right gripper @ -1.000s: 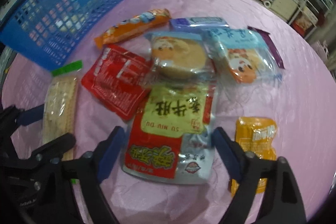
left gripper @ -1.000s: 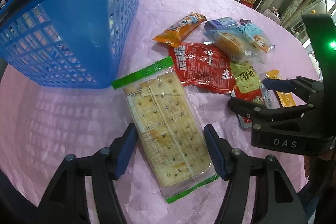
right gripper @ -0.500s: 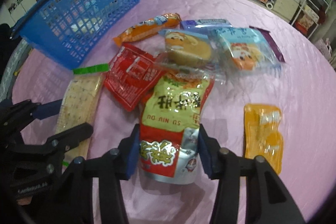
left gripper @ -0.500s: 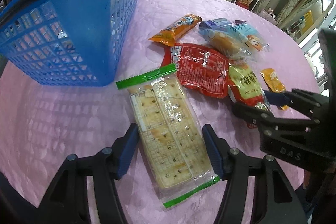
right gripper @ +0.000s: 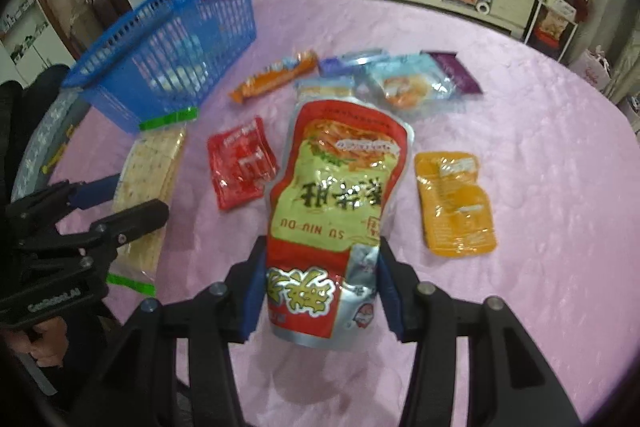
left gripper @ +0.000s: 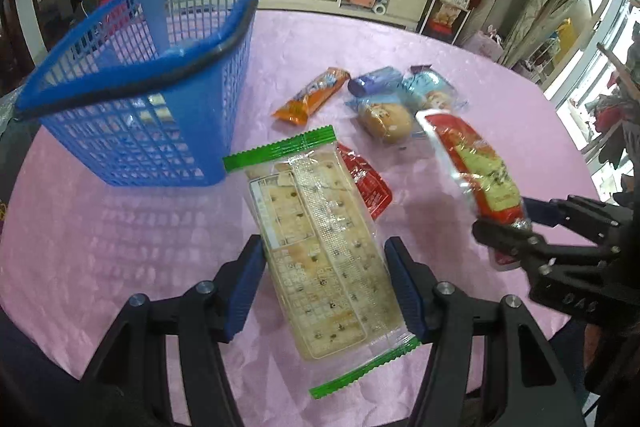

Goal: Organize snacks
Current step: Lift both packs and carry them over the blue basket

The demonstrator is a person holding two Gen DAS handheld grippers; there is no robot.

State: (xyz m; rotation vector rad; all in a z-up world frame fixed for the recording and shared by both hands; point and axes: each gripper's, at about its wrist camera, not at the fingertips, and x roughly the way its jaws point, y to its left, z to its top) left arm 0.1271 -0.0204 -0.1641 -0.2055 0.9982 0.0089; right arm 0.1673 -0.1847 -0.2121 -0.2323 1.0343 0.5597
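On my right wrist view, the red and yellow pouch (right gripper: pixel 338 203) carries the Latin lettering "SU NIU DU", printed upside down from my side, beneath three large Chinese characters I do not transcribe. Further large yellow characters stand on its red lower band. The body of the left gripper (right gripper: pixel 124 215), seen from the right, bears white lettering that is too blurred for me to read with certainty. On my left wrist view, the right gripper (left gripper: pixel 516 227) body shows faint letters, also illegible. Print on the cracker pack (left gripper: pixel 324 247) label is too small to read.
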